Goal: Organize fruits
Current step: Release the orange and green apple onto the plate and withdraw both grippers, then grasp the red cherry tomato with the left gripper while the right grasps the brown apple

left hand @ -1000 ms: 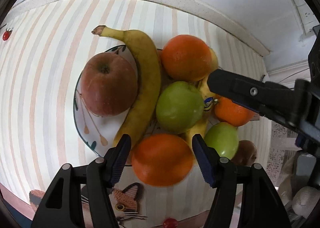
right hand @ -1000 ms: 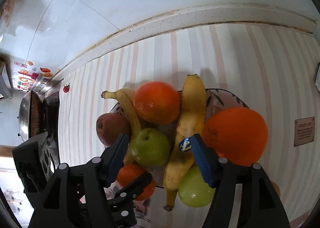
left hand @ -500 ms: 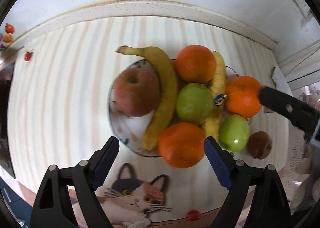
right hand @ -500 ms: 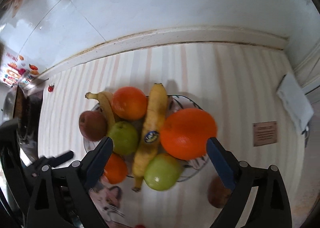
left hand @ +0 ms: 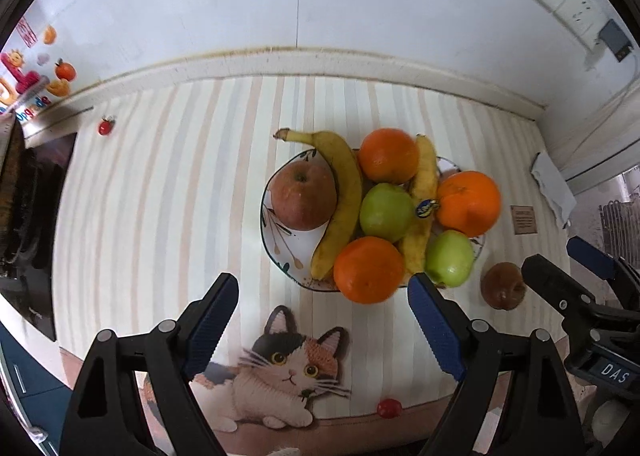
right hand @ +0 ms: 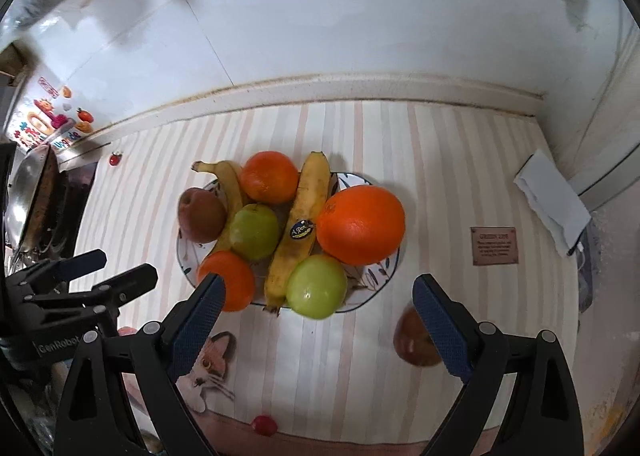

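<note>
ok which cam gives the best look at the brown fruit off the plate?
Left wrist: the brown fruit sits fully visible right of the plate. In the right wrist view its own tool finger covers part of it.

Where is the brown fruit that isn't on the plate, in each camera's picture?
Left wrist view: the brown fruit sits low at the right, beside the plate.
Right wrist view: the brown fruit sits low at the right, partly behind a gripper finger.
Shared landmark: the green apple at the plate's near edge.
</note>
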`<action>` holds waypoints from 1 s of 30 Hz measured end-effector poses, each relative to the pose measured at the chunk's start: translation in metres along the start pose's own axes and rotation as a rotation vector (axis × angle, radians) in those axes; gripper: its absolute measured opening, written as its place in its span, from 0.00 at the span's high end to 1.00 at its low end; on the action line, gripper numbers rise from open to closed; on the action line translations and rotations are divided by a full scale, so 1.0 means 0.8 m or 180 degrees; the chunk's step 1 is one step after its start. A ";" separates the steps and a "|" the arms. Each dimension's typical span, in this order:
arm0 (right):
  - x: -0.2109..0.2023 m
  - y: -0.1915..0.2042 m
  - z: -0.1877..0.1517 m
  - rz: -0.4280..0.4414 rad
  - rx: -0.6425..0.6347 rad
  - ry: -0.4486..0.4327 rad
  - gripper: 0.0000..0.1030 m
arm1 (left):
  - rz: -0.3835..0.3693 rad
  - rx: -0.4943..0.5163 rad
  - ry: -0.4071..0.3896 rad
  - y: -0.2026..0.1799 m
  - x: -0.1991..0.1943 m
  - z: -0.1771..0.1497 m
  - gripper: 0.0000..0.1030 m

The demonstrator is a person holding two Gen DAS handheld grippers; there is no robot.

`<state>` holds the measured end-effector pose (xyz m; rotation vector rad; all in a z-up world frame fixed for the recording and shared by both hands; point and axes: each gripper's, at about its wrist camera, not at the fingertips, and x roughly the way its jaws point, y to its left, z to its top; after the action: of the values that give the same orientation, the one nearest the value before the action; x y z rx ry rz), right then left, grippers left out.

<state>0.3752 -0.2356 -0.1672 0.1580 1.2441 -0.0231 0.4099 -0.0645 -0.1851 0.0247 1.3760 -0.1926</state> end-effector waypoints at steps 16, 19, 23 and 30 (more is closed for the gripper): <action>-0.136 0.010 -0.043 0.0005 -0.0076 -0.0360 0.04 | -0.0032 0.0126 -0.0141 -0.027 -0.109 -0.063 0.16; -0.150 0.011 -0.052 0.0051 -0.0055 -0.0374 0.04 | -0.0036 0.0114 -0.0176 -0.029 -0.120 -0.070 0.16; -0.170 0.016 -0.063 0.0096 -0.0051 -0.0411 0.04 | -0.0053 0.0096 -0.0217 -0.030 -0.132 -0.077 0.16; -0.178 0.012 -0.072 0.0152 -0.0014 -0.0406 0.04 | -0.0030 0.0075 -0.0282 -0.031 -0.144 -0.083 0.16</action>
<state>0.2760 -0.2282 -0.0493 0.1798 1.1129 0.0107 0.3207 -0.0661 -0.0831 0.0290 1.2856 -0.2153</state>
